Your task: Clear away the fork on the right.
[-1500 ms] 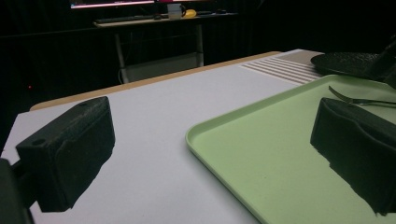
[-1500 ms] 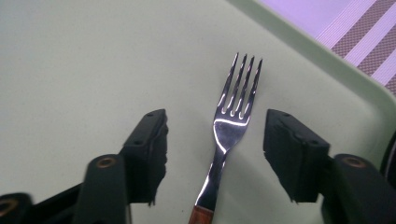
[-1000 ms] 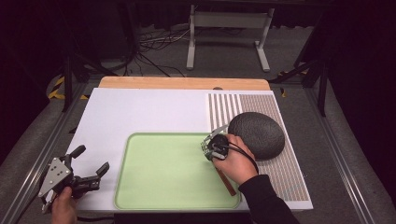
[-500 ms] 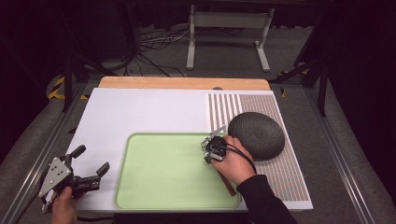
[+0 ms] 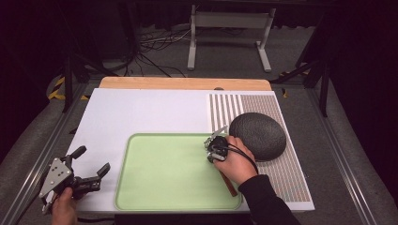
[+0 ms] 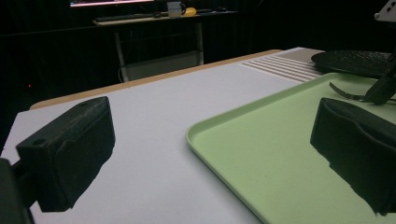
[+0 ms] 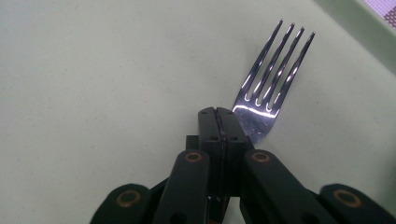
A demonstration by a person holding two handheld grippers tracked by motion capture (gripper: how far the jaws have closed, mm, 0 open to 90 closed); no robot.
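On the white table (image 5: 141,117), a green tray (image 5: 164,178) fronts dark floor cables (image 5: 155,44).

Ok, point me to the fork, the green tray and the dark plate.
fork (image 7: 273,70), right gripper view, on its tines.
green tray (image 5: 164,173), high view, on its bare floor.
dark plate (image 5: 258,133), high view, on its upper surface.

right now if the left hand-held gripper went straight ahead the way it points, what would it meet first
Probably the green tray: the left hand-held gripper is open, aimed across the white table at the tray's near rim. Farther along is the right hand-held gripper, shut on a fork. Height is unclear.
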